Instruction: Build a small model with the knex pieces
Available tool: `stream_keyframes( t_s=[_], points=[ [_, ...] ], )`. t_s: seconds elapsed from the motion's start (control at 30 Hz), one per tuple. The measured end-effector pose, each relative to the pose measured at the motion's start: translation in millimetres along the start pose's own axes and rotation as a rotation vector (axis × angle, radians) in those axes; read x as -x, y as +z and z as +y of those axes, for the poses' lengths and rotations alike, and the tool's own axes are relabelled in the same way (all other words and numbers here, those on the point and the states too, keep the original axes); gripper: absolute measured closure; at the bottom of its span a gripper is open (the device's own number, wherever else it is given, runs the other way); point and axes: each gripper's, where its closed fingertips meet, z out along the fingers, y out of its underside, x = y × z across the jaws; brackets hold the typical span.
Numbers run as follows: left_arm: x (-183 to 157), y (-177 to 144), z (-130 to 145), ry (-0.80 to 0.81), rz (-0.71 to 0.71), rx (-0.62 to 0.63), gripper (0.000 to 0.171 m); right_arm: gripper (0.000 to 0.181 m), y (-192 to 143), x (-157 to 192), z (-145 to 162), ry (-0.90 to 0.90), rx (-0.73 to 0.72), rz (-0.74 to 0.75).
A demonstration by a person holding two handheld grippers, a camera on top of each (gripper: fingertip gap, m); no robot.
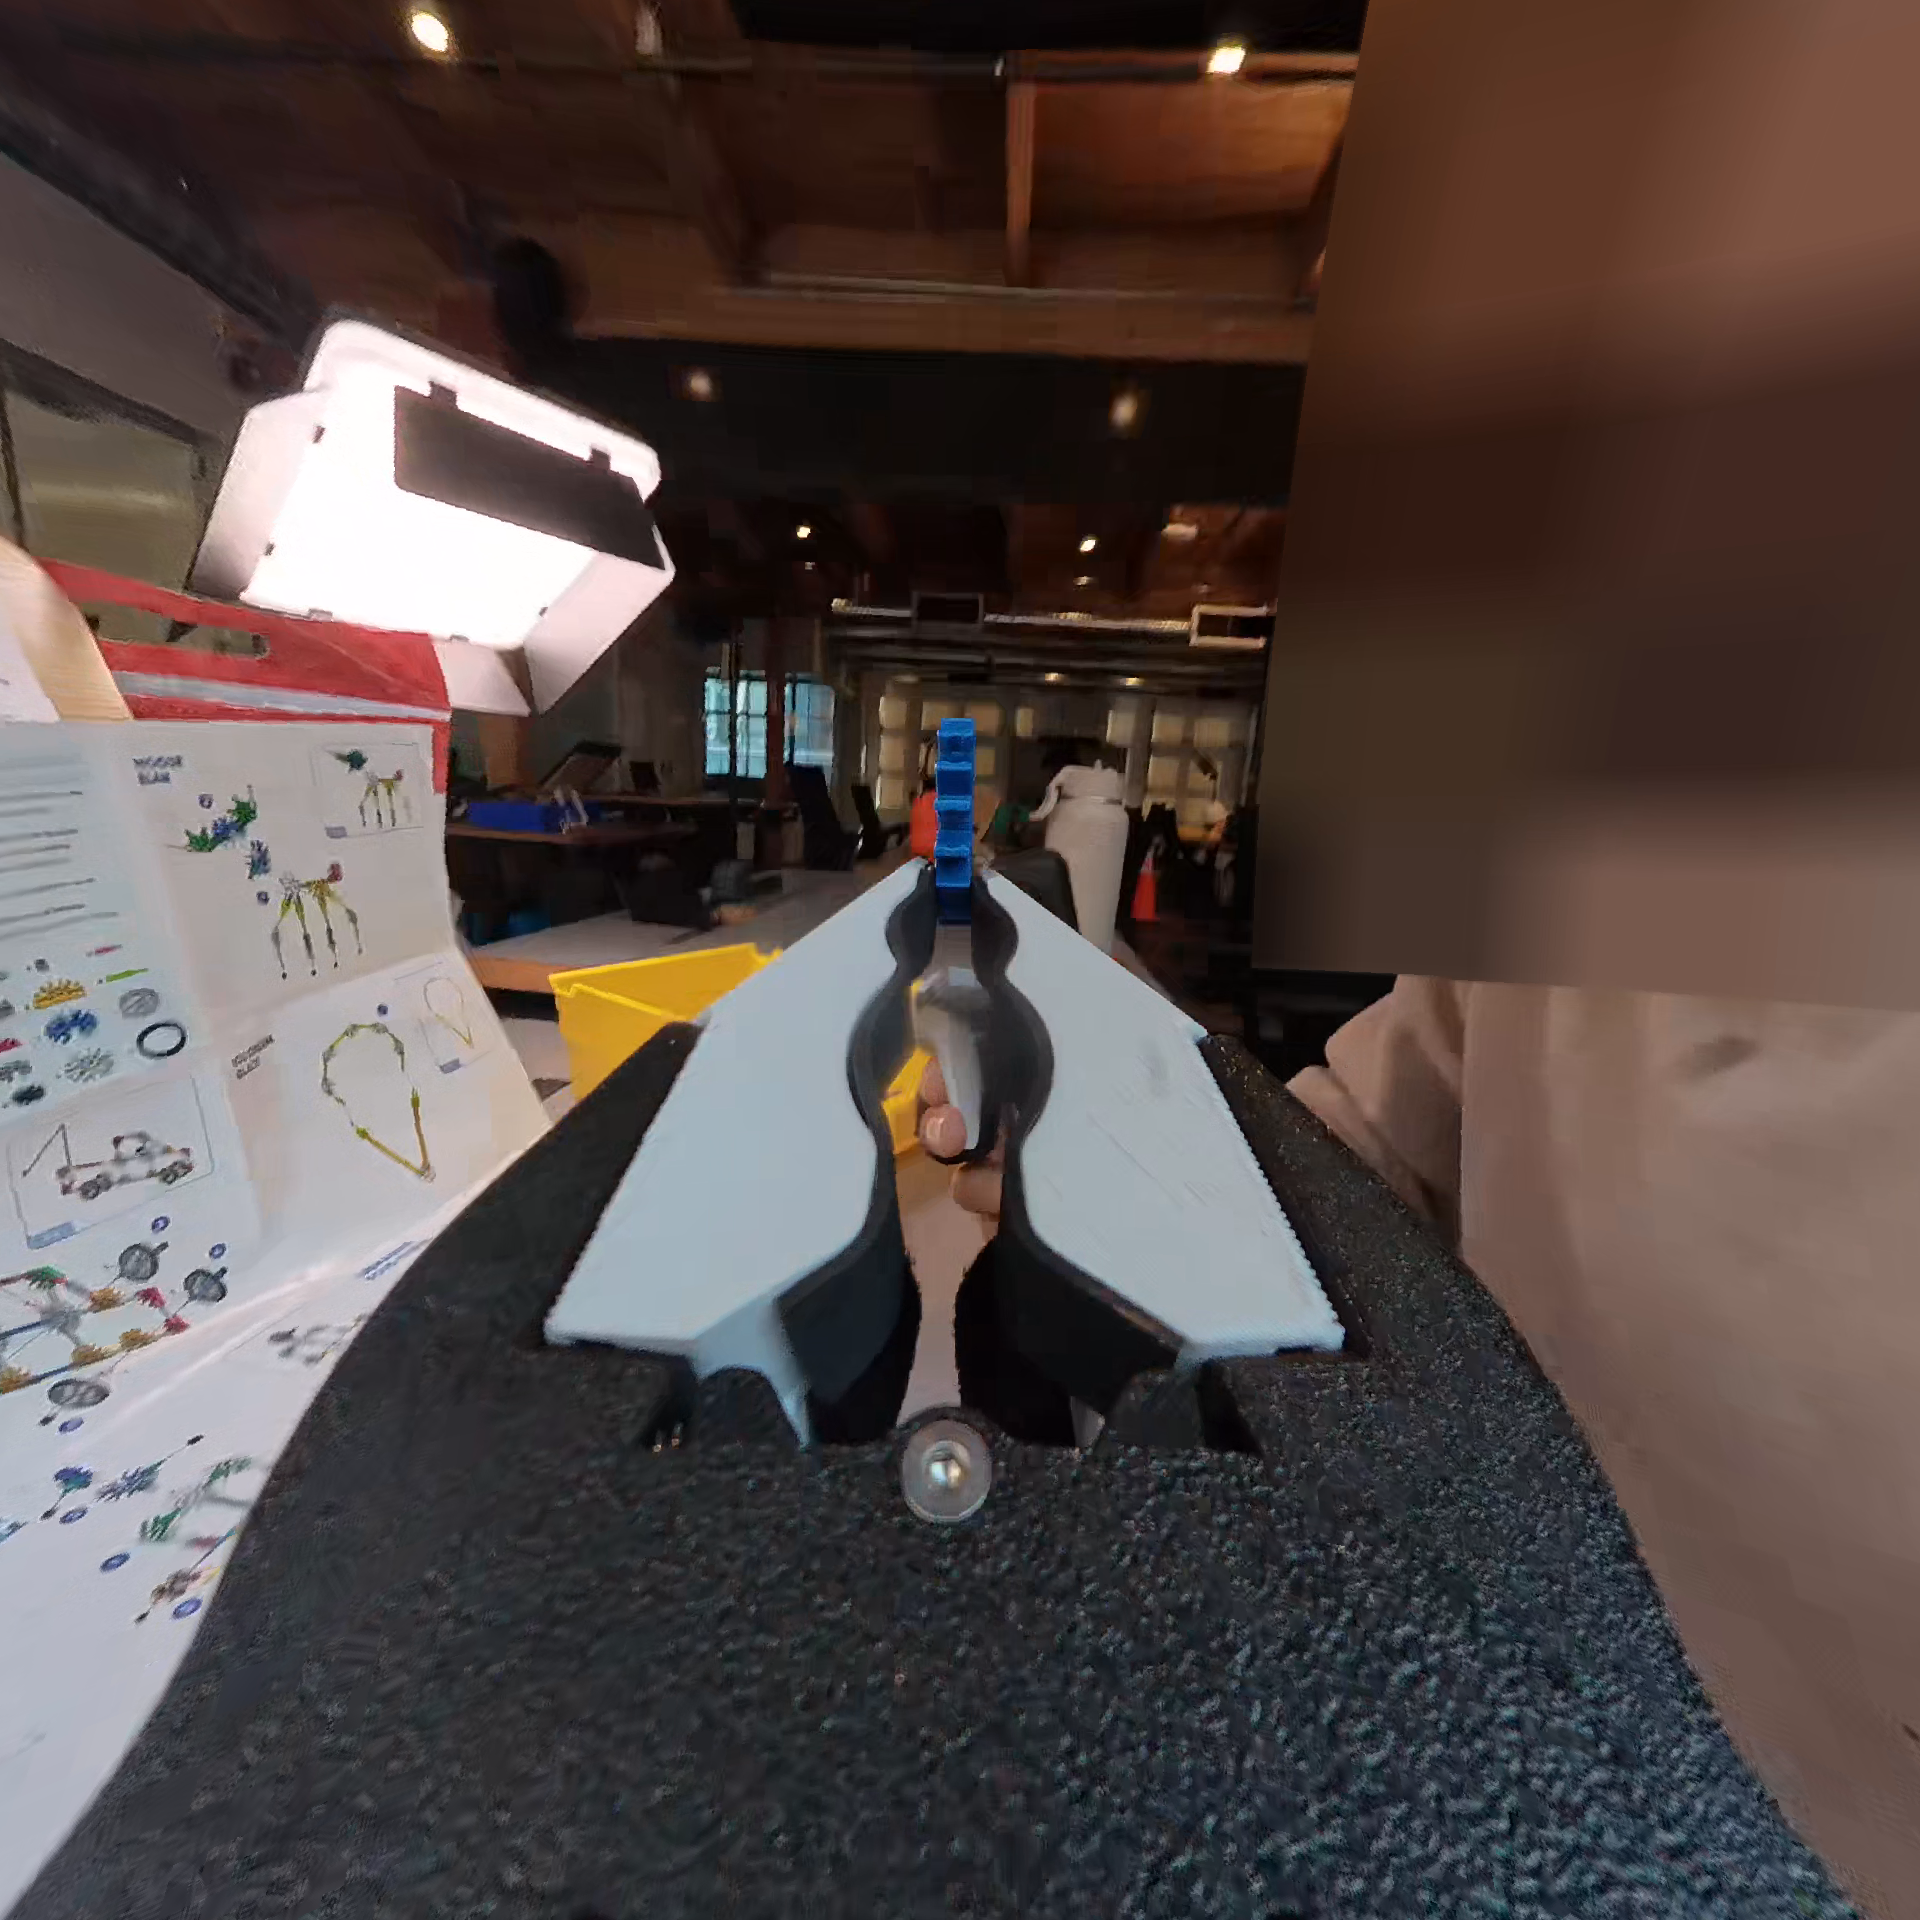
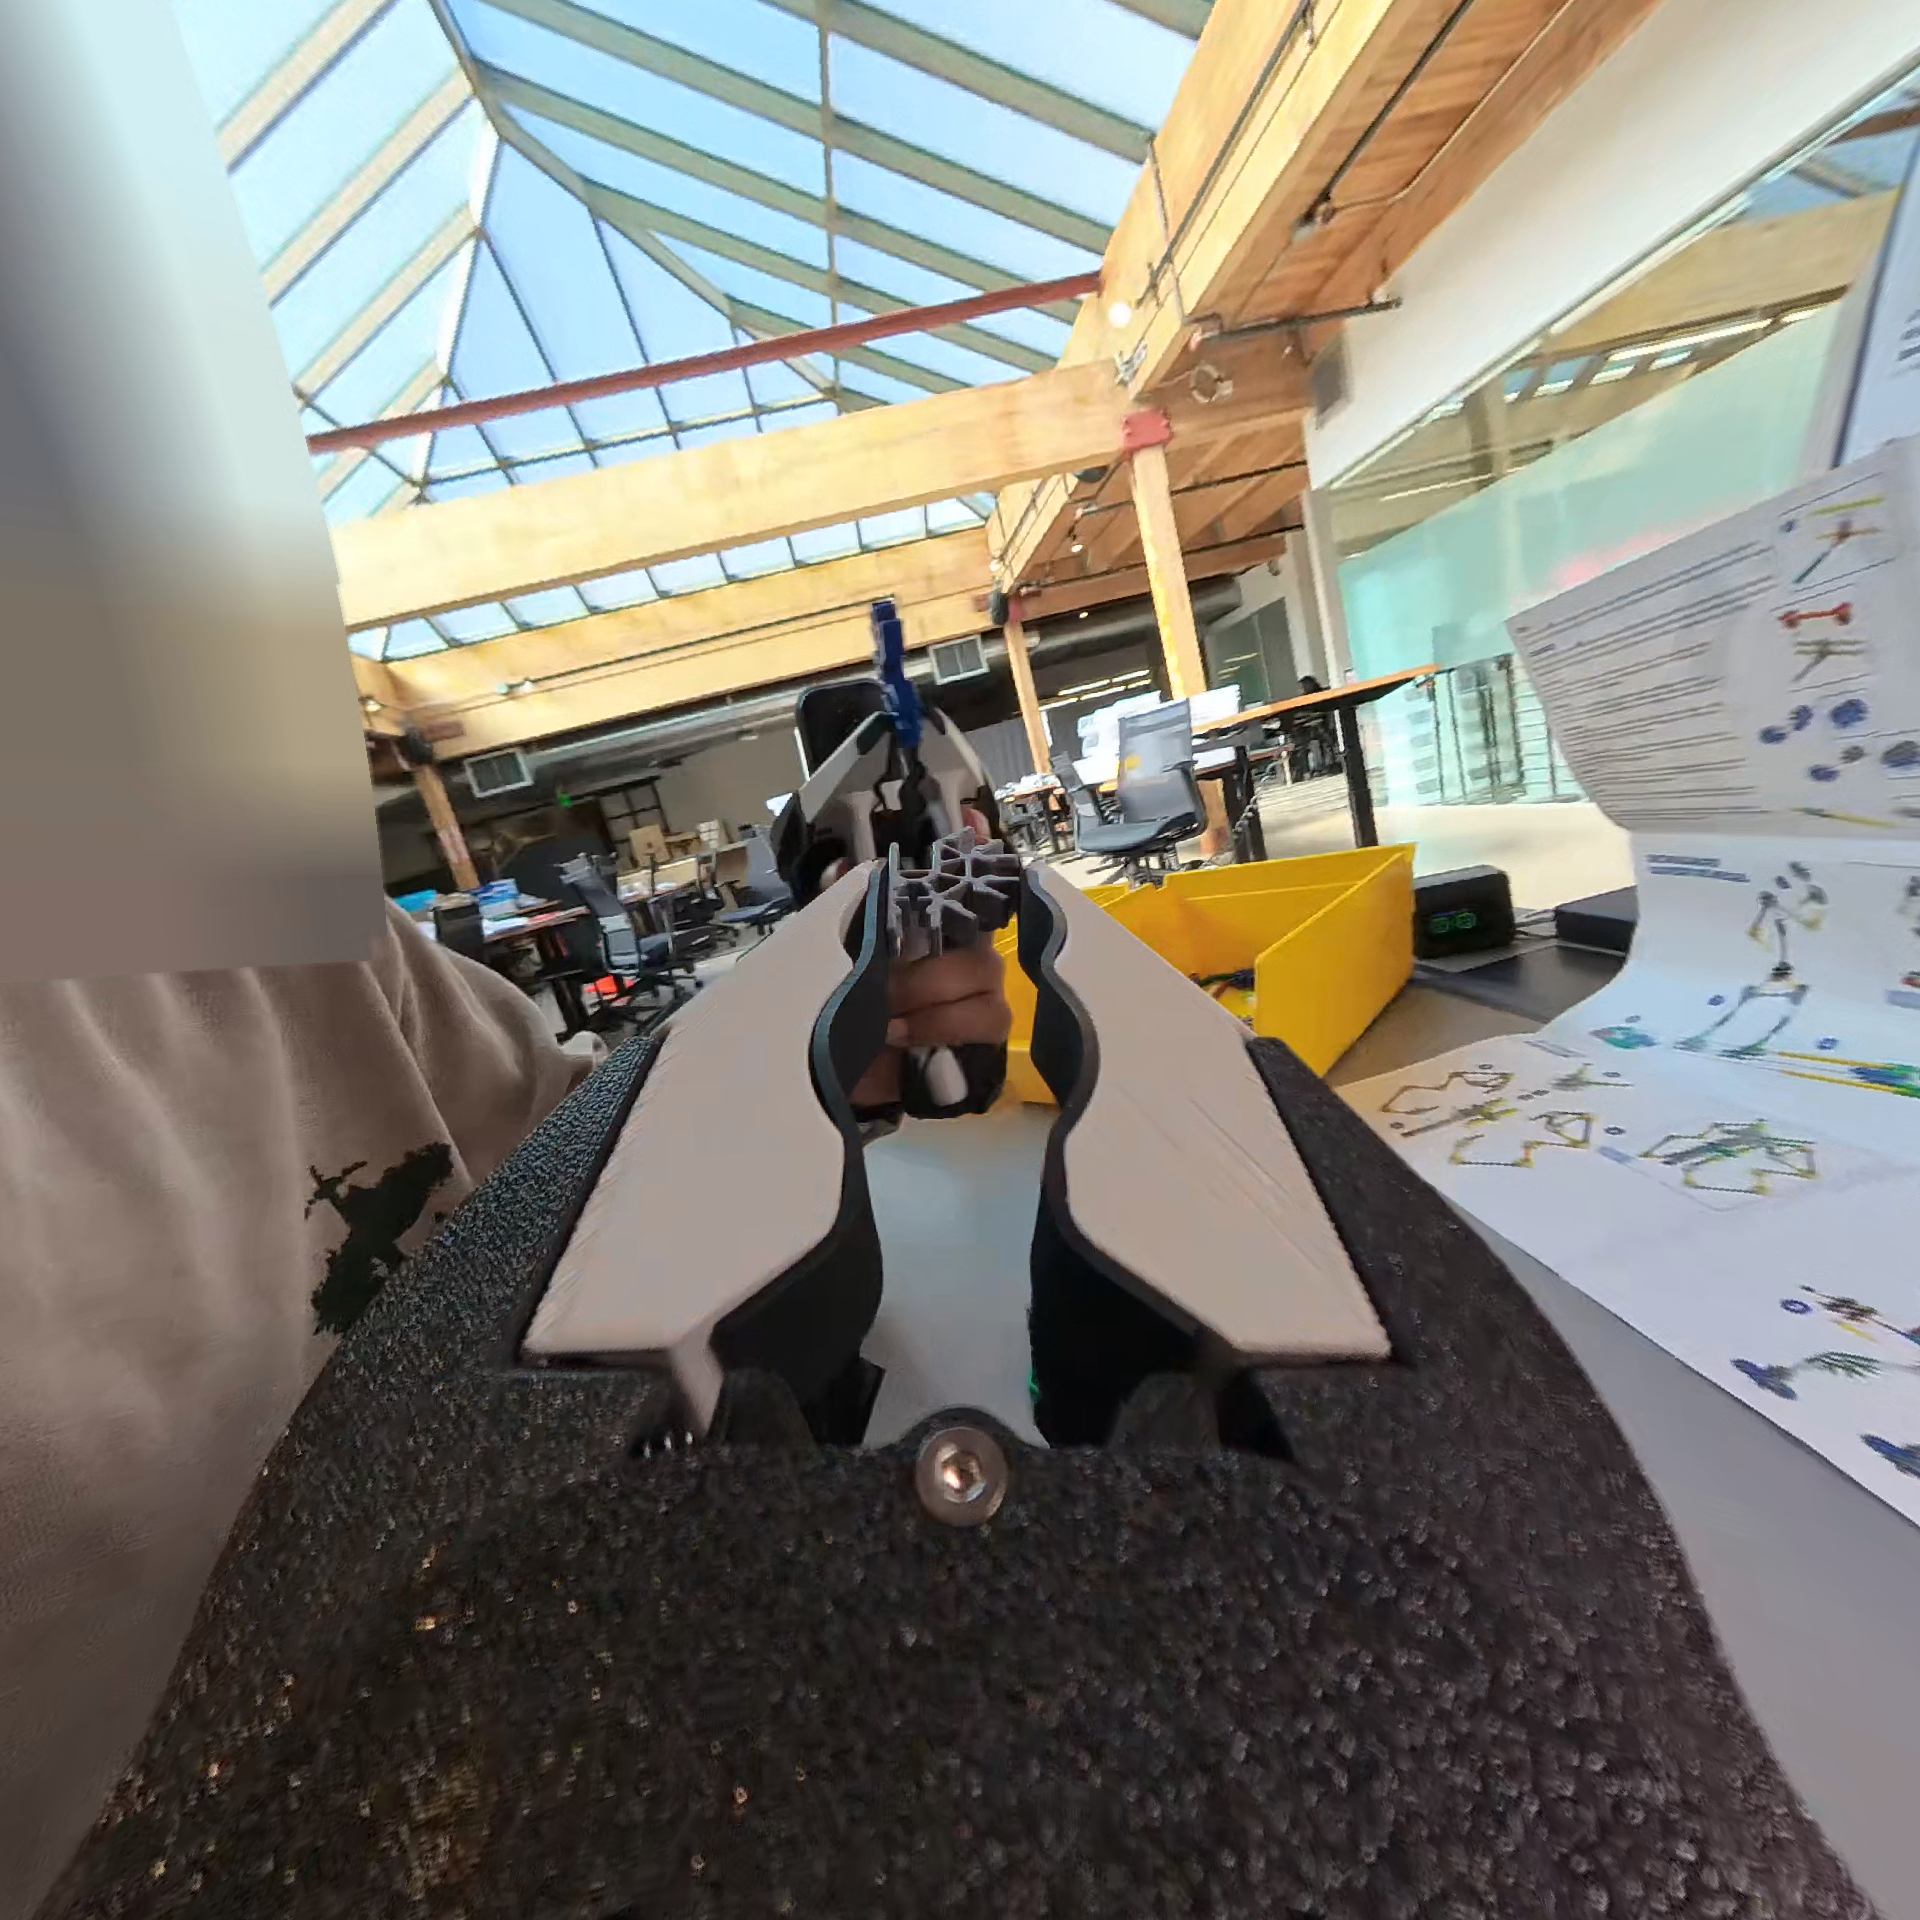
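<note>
The left gripper point(image 1: 954, 883) points up and level, fingers pinching a blue connector point(image 1: 955, 805) that sticks out at 12 o'clock. The right gripper point(image 2: 951, 894) tilts upward, fingers clamping a grey connector point(image 2: 951, 899). At 3 o'clock sits a yellow bin point(image 2: 1320, 935) on the desk point(image 2: 1683, 1538); its contents are unclear.

blue connector point(image 1: 955, 805), grey snowflake connector point(image 2: 951, 896), yellow bin point(image 2: 1309, 925); white-fingered, black-padded gripper point(image 1: 953, 883)
</note>
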Motion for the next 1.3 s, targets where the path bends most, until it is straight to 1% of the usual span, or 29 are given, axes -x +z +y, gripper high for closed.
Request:
stream_keyframes(
  t_s=[0.07, 0.2, 0.27, 0.33, 0.47, 0.6, 0.7, 0.8, 0.87, 0.9, 0.97, 1.0, 1.03, 1.1, 1.13, 1.2, 1.27, 1.3],
  points=[
    [14, -1, 15, -0.038, -0.028, 0.044, 0.168, 0.16, 4, -3, 8, -0.019, 0.044, -0.007],
    [36, -8, 42, -0.087, -0.083, 0.111, 0.167, 0.158, -6, -22, 27, -0.061, 0.144, 0.082],
    [41, -9, 49, -0.1, -0.097, 0.124, 0.167, 0.158, -13, -31, 33, -0.089, 0.181, 0.129],
    [46, -9, 61, -0.111, -0.115, 0.158, 0.167, 0.159, -16, -40, 32, -0.095, 0.192, 0.163],
    [55, -9, 95, -0.154, -0.174, 0.288, 0.167, 0.158, -21, -53, 38, -0.14, 0.239, 0.234],
    [60, -8, 126, -0.256, -0.213, 0.38, 0.167, 0.158, -26, -65, 45, -0.178, 0.281, 0.294],
    [67, -13, 145, -0.261, -0.261, 0.459, 0.167, 0.158, -30, -73, 48, -0.218, 0.316, 0.349],
    [72, -17, 148, -0.249, -0.297, 0.501, 0.167, 0.158, -31, -75, 50, -0.23, 0.327, 0.363],
    [84, -23, 133, -0.19, -0.352, 0.516, 0.167, 0.158, -31, -76, 51, -0.23, 0.329, 0.364],
    [95, -30, 119, -0.128, -0.411, 0.527, 0.167, 0.158, -31, -77, 50, -0.233, 0.329, 0.367],
    [124, -53, 78, 0.005, -0.569, 0.555, 0.167, 0.158, -33, -80, 49, -0.231, 0.324, 0.38],
    [138, -71, 54, 0.063, -0.659, 0.58, 0.166, 0.158, -34, -82, 47, -0.219, 0.317, 0.385],
    [152, -93, 32, 0.112, -0.75, 0.631, 0.166, 0.158, -35, -83, 45, -0.203, 0.304, 0.39],
    [179, -153, 1, 0.168, -0.944, 0.798, 0.166, 0.158, -38, -86, 39, -0.163, 0.269, 0.398],
    [191, -187, -7, 0.16, -1.035, 0.898, 0.166, 0.158, -40, -88, 36, -0.138, 0.252, 0.404],
    [208, -253, -9, 0.104, -1.173, 1.109, 0.167, 0.158, -43, -93, 32, -0.084, 0.221, 0.419],
    [220, -305, -6, 0.061, -1.255, 1.258, 0.167, 0.158, -47, -97, 28, -0.037, 0.193, 0.432],
    [222, -323, 0, 0.006, -1.262, 1.311, 0.167, 0.158, -49, -99, 27, -0.018, 0.182, 0.438]
  ],
)
